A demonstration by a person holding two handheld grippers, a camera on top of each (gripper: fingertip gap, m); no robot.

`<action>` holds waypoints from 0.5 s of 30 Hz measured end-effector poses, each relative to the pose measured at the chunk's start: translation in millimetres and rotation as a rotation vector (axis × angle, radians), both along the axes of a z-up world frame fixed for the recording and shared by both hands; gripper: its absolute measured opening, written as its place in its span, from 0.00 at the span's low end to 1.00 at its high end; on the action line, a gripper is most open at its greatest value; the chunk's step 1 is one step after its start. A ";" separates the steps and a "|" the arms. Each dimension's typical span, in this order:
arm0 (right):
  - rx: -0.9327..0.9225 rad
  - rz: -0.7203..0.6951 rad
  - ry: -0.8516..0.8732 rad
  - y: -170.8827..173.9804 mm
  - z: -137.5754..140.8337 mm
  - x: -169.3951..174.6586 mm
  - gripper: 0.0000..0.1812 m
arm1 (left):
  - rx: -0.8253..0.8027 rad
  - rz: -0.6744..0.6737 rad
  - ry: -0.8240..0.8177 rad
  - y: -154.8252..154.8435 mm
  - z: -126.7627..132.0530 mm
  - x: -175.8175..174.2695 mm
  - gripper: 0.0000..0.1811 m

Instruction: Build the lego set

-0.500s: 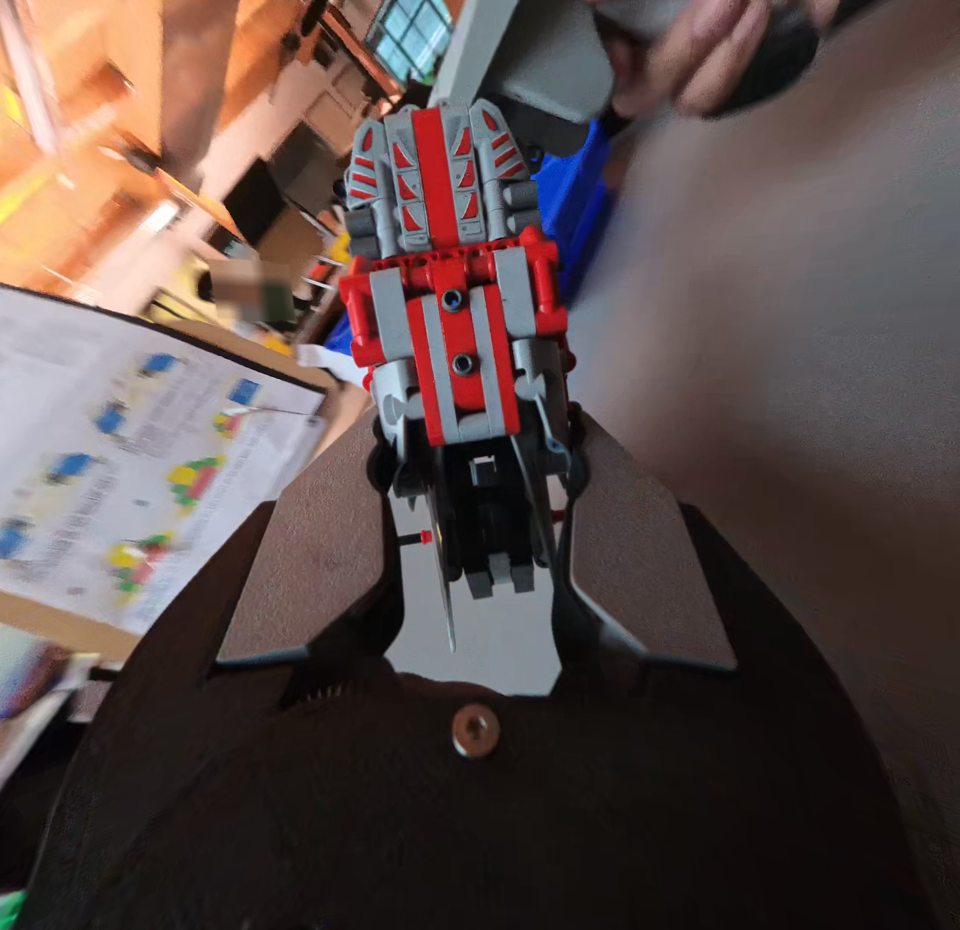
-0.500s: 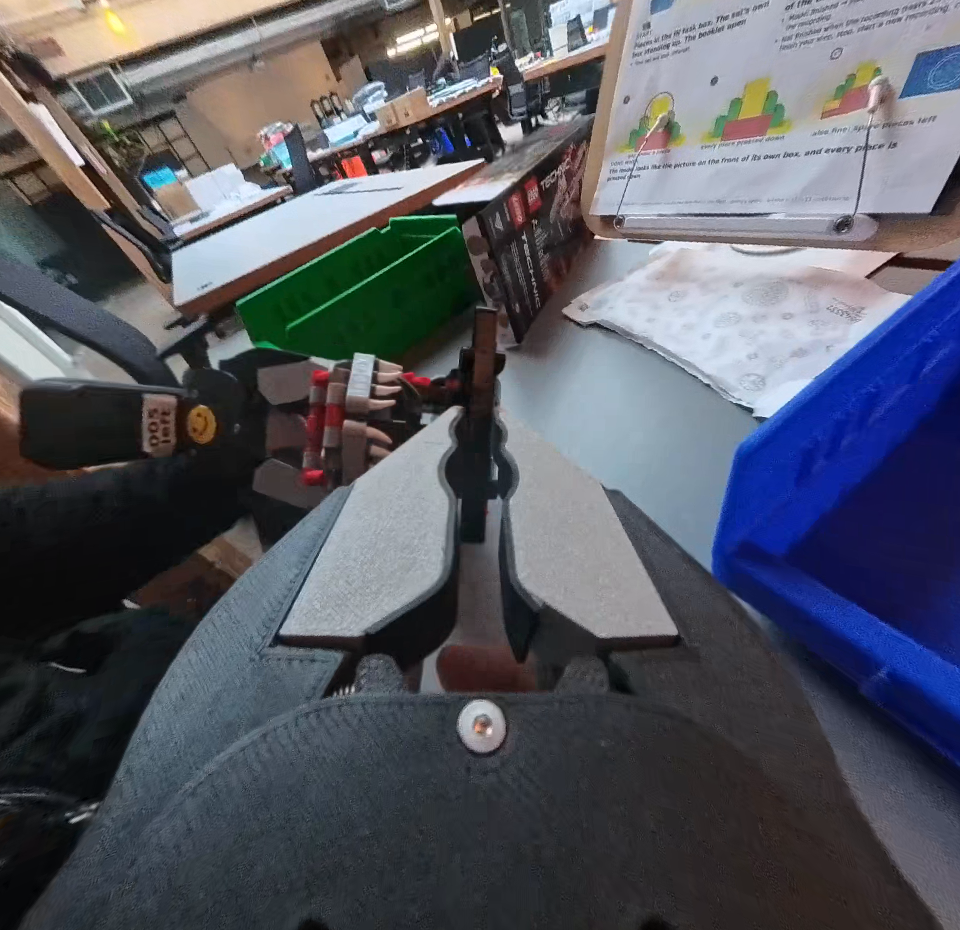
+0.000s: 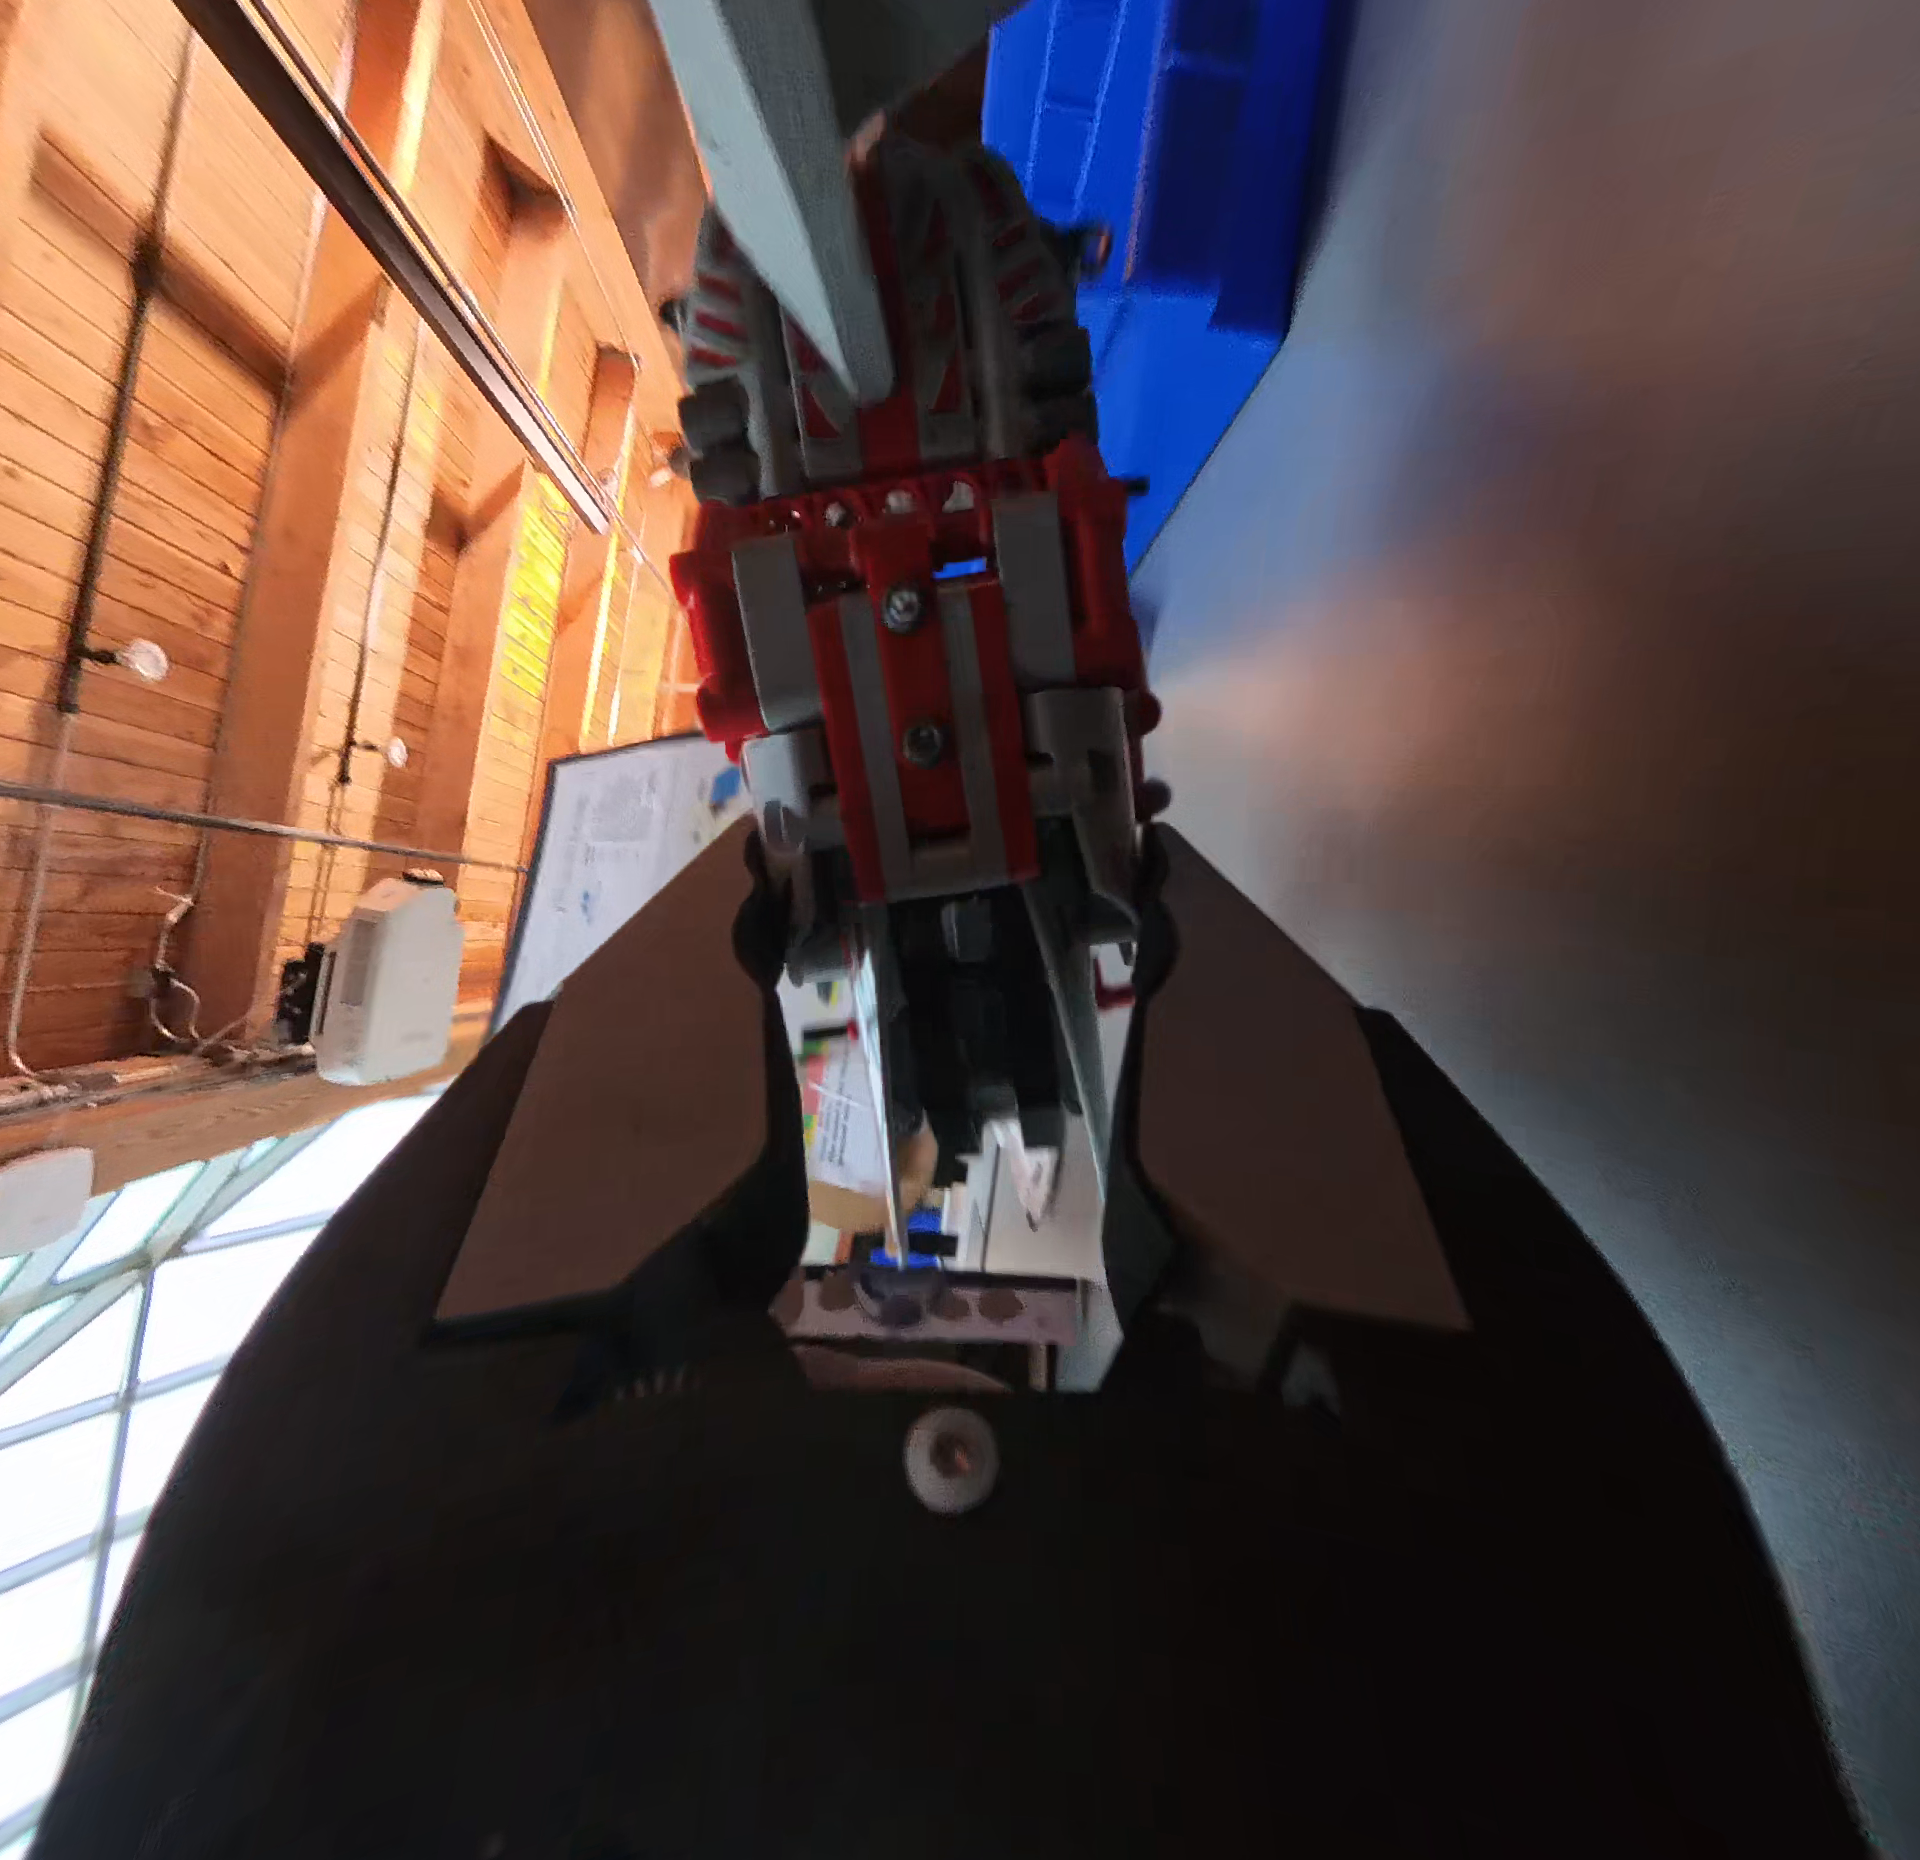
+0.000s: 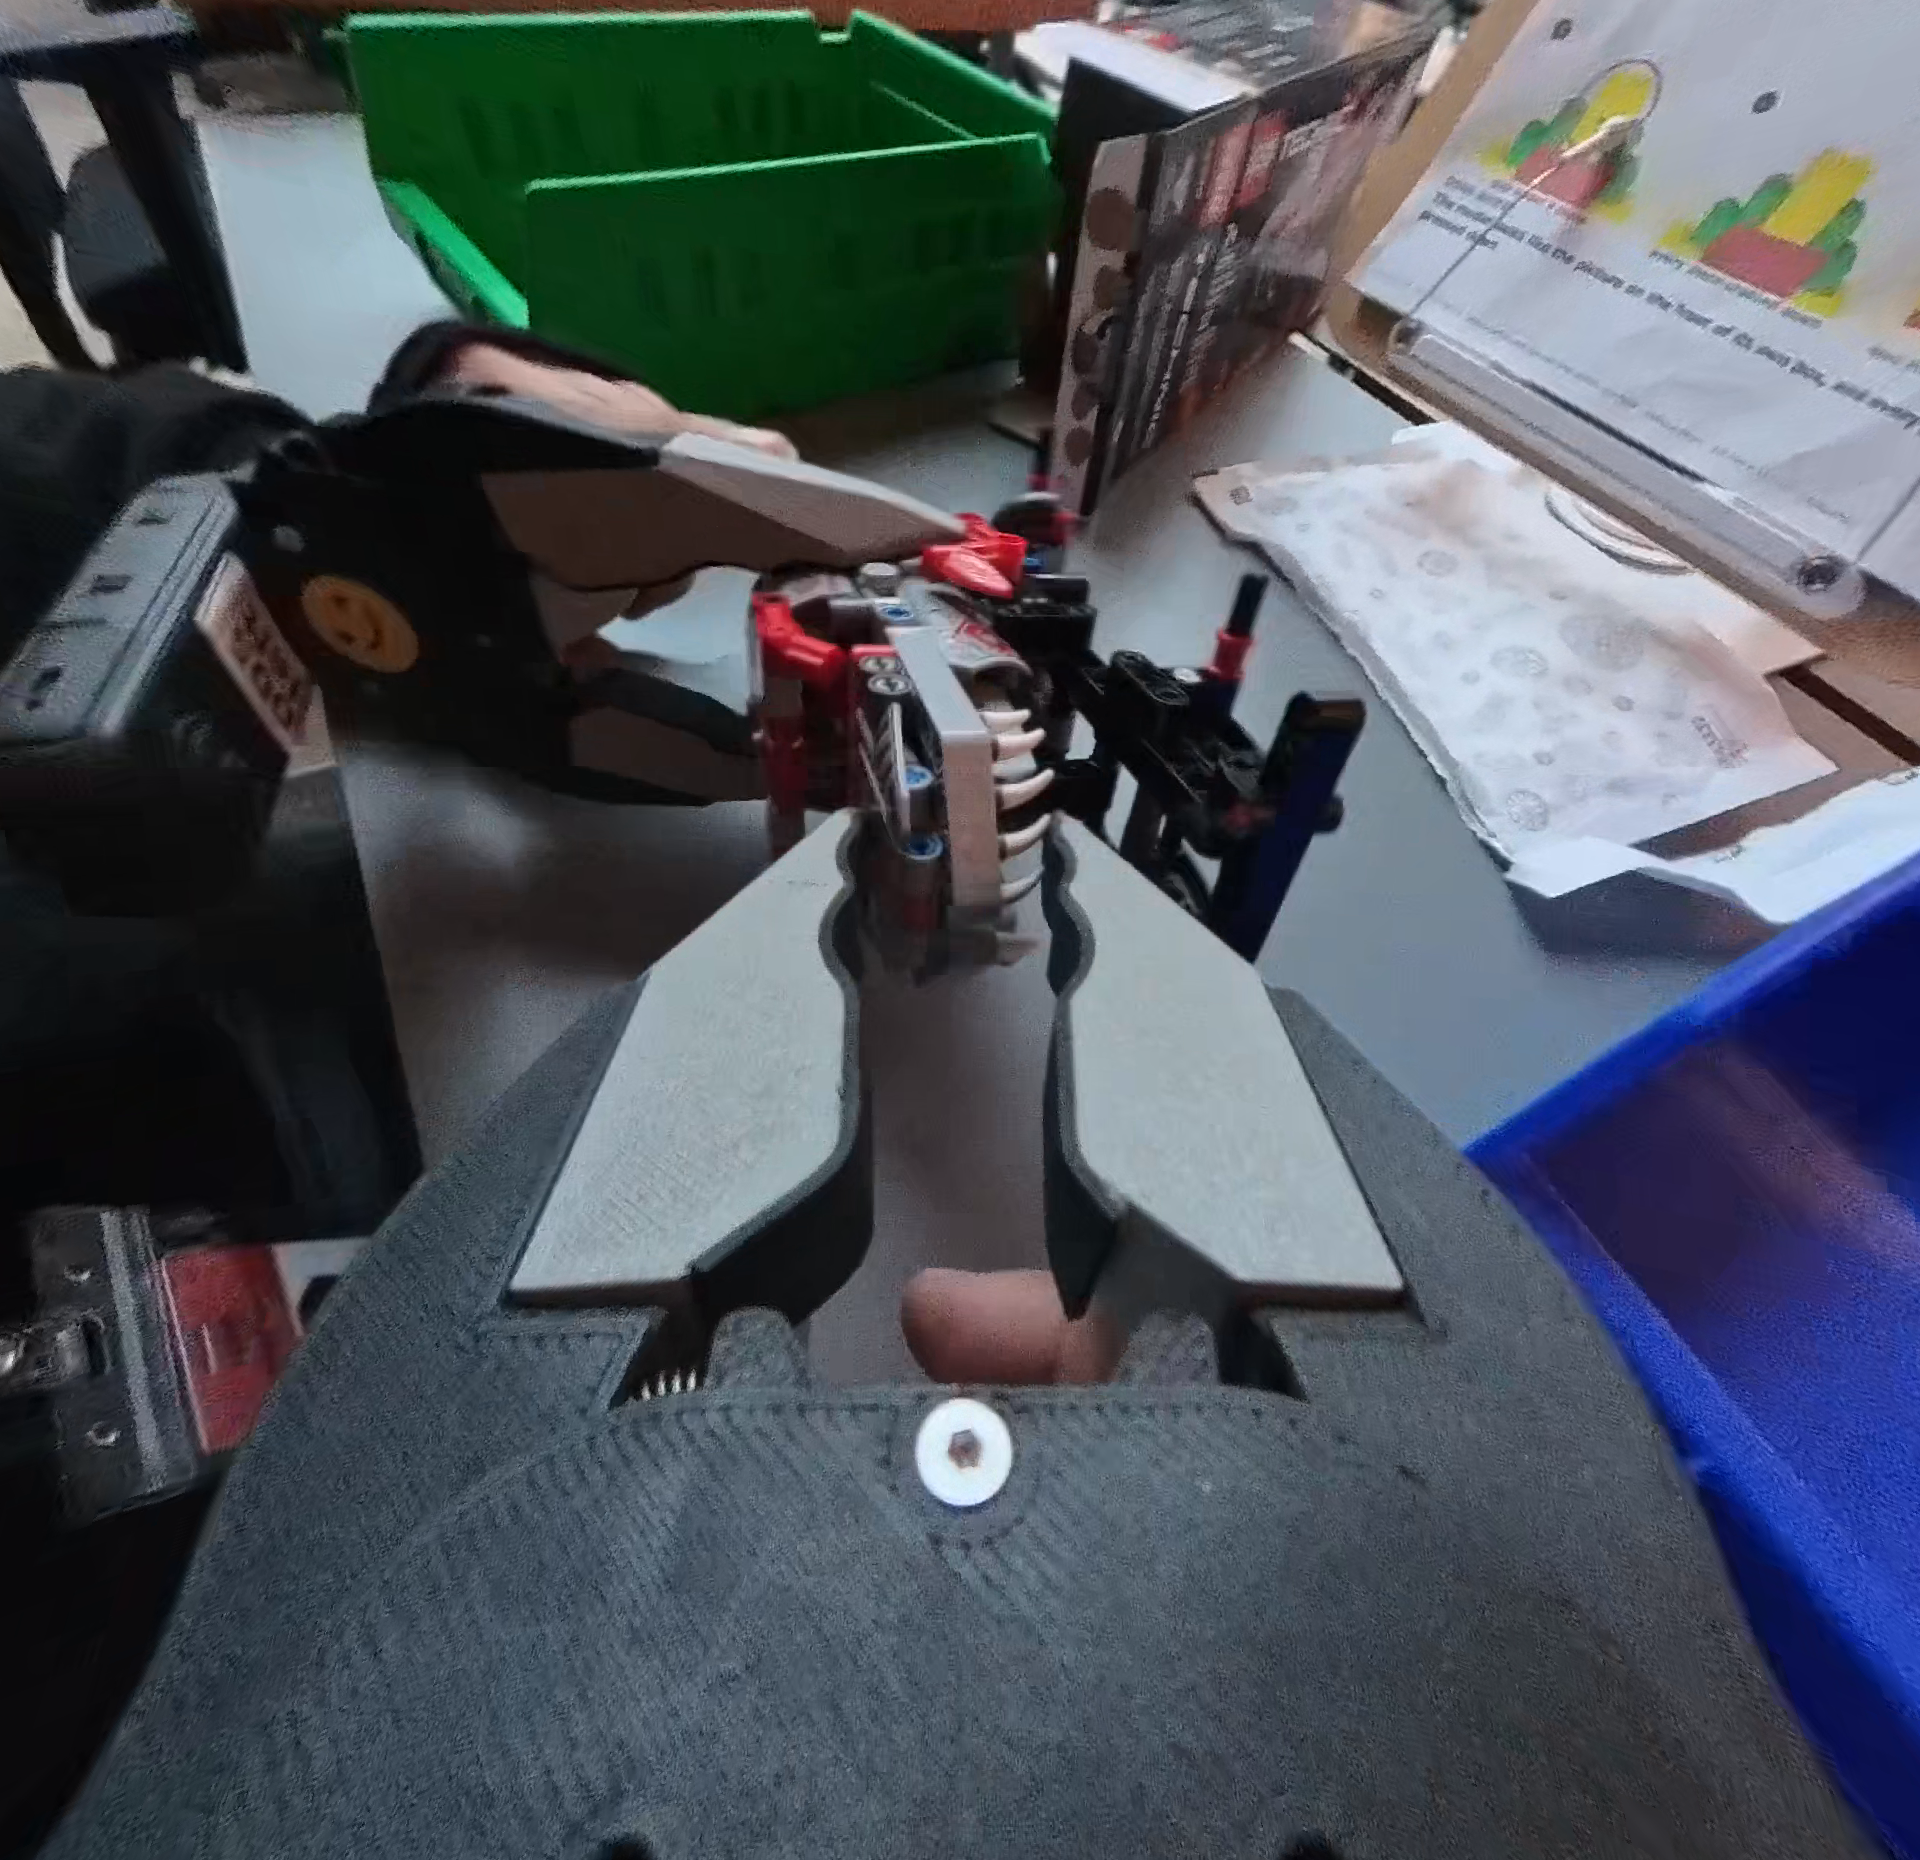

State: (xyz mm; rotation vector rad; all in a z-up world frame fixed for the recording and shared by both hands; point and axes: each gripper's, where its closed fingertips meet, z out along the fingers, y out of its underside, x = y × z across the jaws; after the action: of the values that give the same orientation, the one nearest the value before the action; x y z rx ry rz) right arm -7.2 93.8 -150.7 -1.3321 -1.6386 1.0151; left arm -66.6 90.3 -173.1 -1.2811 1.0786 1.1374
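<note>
A red and grey lego model (image 3: 914,667) with white teeth is held between both grippers above the grey table (image 4: 499,927). My left gripper (image 3: 956,875) is shut on its rear end. In the right wrist view the left gripper (image 4: 831,657) comes in from the left, one finger above the model (image 4: 935,688) and one below. My right gripper (image 4: 951,854) is closed around the toothed front end, pads against its sides. One of its grey fingers (image 3: 769,148) lies across the model's front in the left wrist view. A black stand part (image 4: 1174,709) sticks out on the model's right.
A blue bin (image 4: 1714,1291) is close at the right, also seen in the left wrist view (image 3: 1143,200). A green bin (image 4: 727,200), the lego box (image 4: 1195,252), an instruction board (image 4: 1662,200) and a paper bag (image 4: 1507,647) stand behind.
My right gripper no longer pinches the thin black piece; it has widened and moved onto the model's front end. My left gripper has tilted the model upward.
</note>
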 end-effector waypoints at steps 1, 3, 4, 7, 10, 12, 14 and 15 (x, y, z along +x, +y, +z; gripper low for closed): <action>0.029 0.024 -0.006 -5.1 -1.3 -0.2 0.16 | -0.016 0.029 -0.020 2.3 -2.7 -6.9 0.36; 0.084 0.096 -0.003 -22.4 -3.7 0.4 0.17 | -0.085 0.089 -0.130 8.3 -11.2 -20.6 0.36; 0.131 0.095 0.000 -26.4 -5.9 -1.3 0.17 | -0.098 0.106 -0.146 10.0 -13.3 -24.6 0.36; 0.228 0.035 -0.061 -21.8 -17.1 -5.0 0.19 | -0.085 0.142 -0.097 10.5 -14.0 -32.1 0.36; 0.258 0.015 -0.031 -13.4 -2.1 6.9 0.14 | -0.062 0.107 -0.091 6.6 -9.1 -25.6 0.36; 0.207 0.011 0.051 -6.7 20.3 21.4 0.06 | -0.060 0.111 -0.059 5.7 -10.5 -25.9 0.35; 0.144 -0.049 0.104 11.8 34.3 33.5 0.07 | -0.074 0.111 -0.050 6.1 -13.6 -25.6 0.36; 0.110 -0.071 0.105 19.4 34.3 37.2 0.10 | -0.071 0.108 -0.048 5.9 -13.2 -24.6 0.35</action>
State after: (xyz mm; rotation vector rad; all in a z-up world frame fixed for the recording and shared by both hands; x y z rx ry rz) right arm 30.0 113.2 -116.4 -1.2349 -1.5351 0.9242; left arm -91.3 96.2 -186.2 -1.4299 1.0322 1.1509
